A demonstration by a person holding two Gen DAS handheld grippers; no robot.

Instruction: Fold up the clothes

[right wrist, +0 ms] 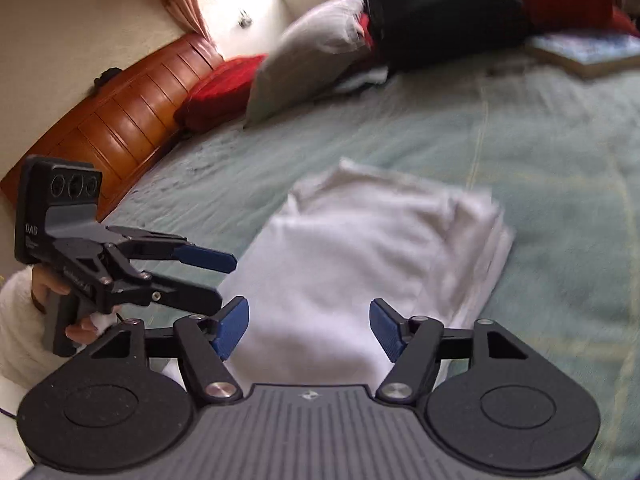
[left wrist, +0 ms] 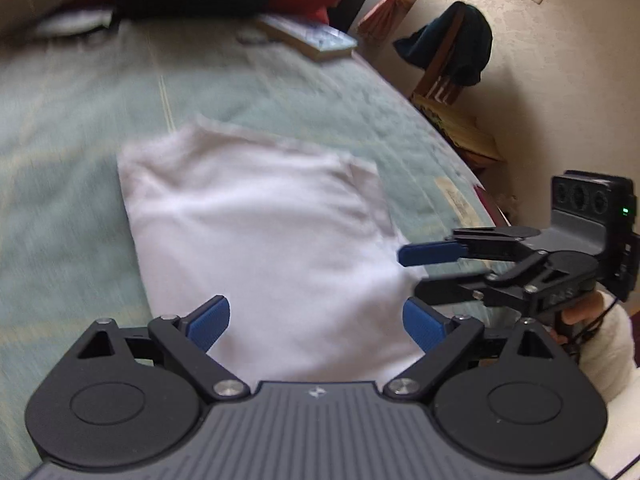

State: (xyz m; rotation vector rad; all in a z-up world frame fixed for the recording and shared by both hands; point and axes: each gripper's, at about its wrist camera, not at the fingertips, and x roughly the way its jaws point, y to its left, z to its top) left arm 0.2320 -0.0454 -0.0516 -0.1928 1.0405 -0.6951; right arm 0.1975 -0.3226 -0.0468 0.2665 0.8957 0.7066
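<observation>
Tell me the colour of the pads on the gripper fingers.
Blue, on black linkages. The pads show best in the right wrist view.

bare bedspread (right wrist: 520, 152) around folded white garment (right wrist: 360, 248); pillows (right wrist: 304, 56) beyond

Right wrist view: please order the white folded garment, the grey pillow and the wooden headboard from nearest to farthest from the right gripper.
1. White folded garment, directly ahead of the right gripper.
2. Grey pillow, farther up the bed.
3. Wooden headboard, far left behind the bed.
</observation>
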